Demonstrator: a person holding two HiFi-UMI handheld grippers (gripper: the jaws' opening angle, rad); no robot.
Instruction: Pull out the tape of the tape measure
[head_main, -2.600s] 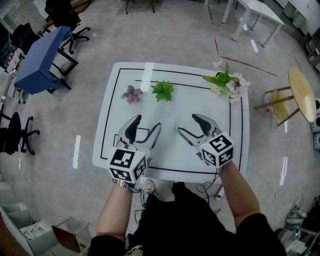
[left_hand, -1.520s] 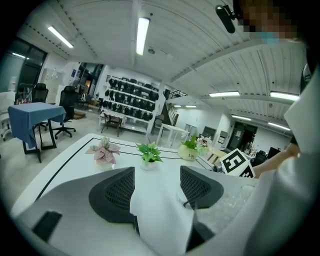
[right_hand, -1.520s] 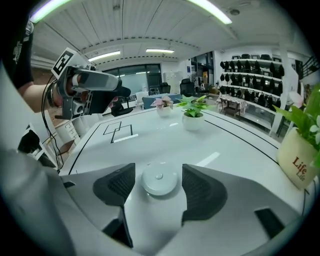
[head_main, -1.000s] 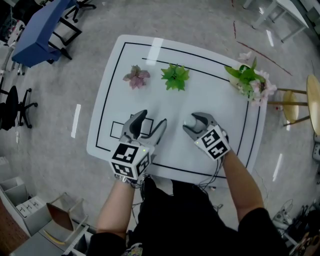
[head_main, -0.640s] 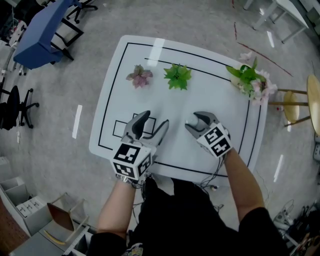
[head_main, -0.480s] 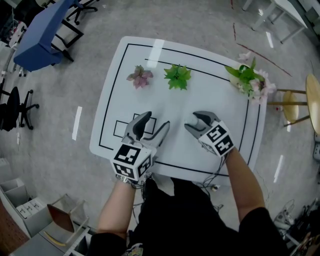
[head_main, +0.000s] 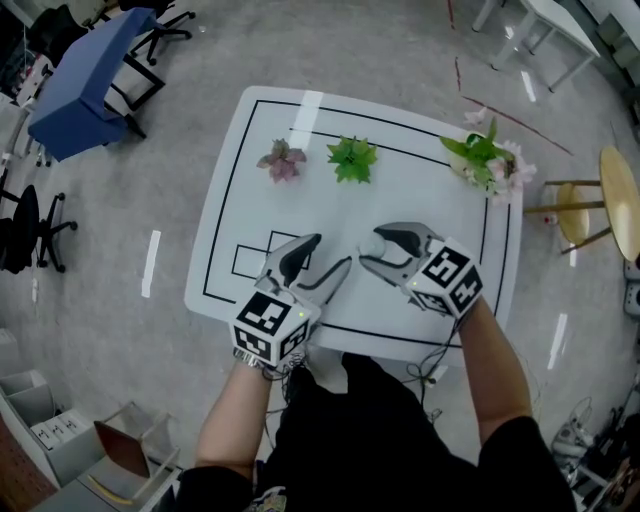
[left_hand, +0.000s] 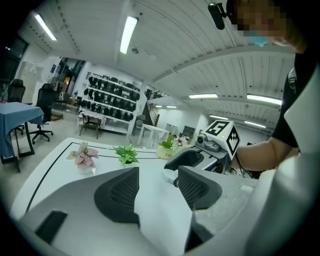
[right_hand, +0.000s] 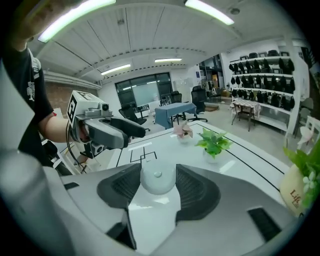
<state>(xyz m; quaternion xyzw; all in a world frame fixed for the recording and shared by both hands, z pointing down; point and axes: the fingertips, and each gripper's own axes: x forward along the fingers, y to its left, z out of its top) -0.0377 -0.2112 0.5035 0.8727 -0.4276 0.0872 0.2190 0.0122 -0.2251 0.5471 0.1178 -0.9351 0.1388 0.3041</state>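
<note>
From the head view, both my grippers hang over the near half of the white table (head_main: 240, 180). My right gripper (head_main: 374, 252) is clamped on the tape measure (head_main: 371, 241), a small round white case held above the tabletop. My left gripper (head_main: 325, 258) sits just beside it, its tips pointing toward the case. At the far edge stand a pink plant (head_main: 283, 160), a green plant (head_main: 352, 158) and a flowering pot (head_main: 485, 160).

In the left gripper view, my jaws stand wide apart. They have just been closing a little, and only bare tabletop shows between the pads. Just beyond them, the white case peeks from the right gripper's dark jaws.

In the right gripper view, the round case sits squarely between my two ribbed pads, which press on it from either side. The left gripper hangs off to the left, near but not touching.
</note>
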